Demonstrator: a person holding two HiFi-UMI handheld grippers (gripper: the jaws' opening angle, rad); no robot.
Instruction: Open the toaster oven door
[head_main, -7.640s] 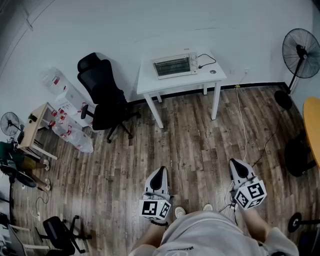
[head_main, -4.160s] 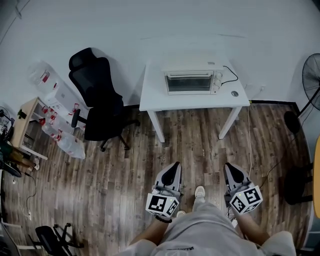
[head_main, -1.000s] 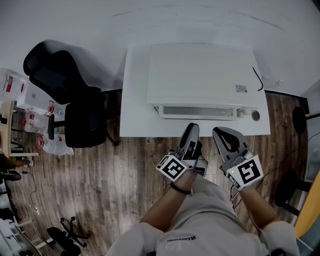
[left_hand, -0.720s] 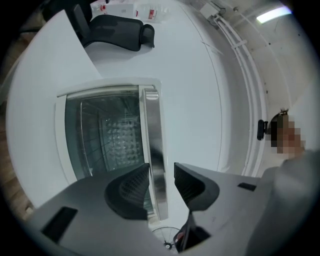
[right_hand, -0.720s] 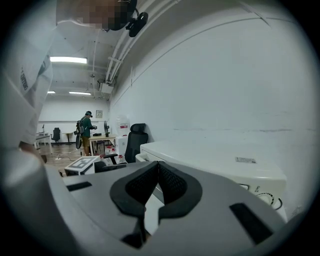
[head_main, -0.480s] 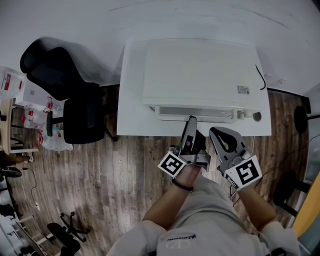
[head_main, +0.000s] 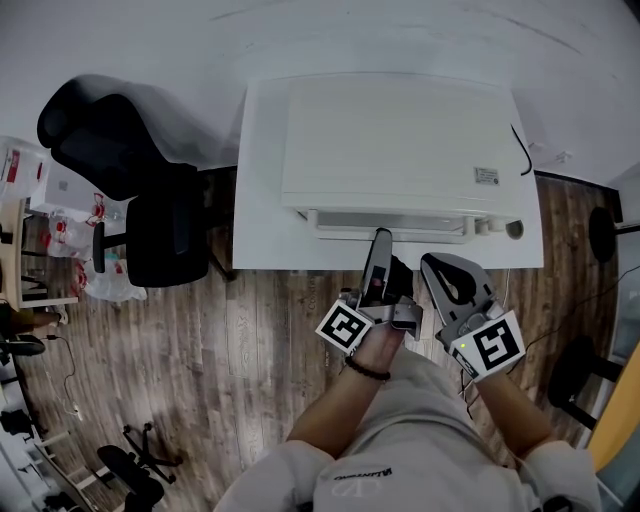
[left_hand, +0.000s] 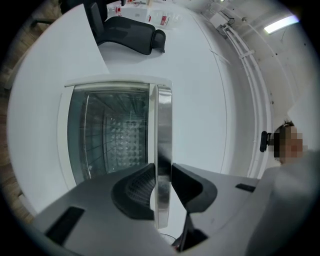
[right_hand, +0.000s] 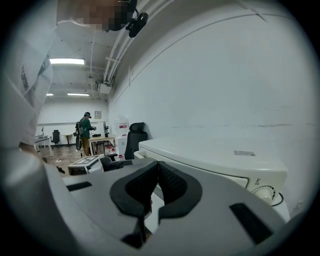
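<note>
White boxy toaster oven (head_main: 400, 140) sits on the white table (head_main: 262, 200) against the wall, its glass door (left_hand: 107, 135) not yet down. Left gripper (left_hand: 162, 172) is closing its jaws on the chrome bar handle (left_hand: 163, 115) — pads look to meet both sides. Right gripper (right_hand: 156, 170) is pressed together, empty, beside it. Risks: the smooth bar slips out if the bite is shallow — or a hard tug drags the oven forward.

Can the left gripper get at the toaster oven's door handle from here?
Likely yes: the door handle already sits between the closing jaws of the left gripper, and nothing blocks it.
</note>
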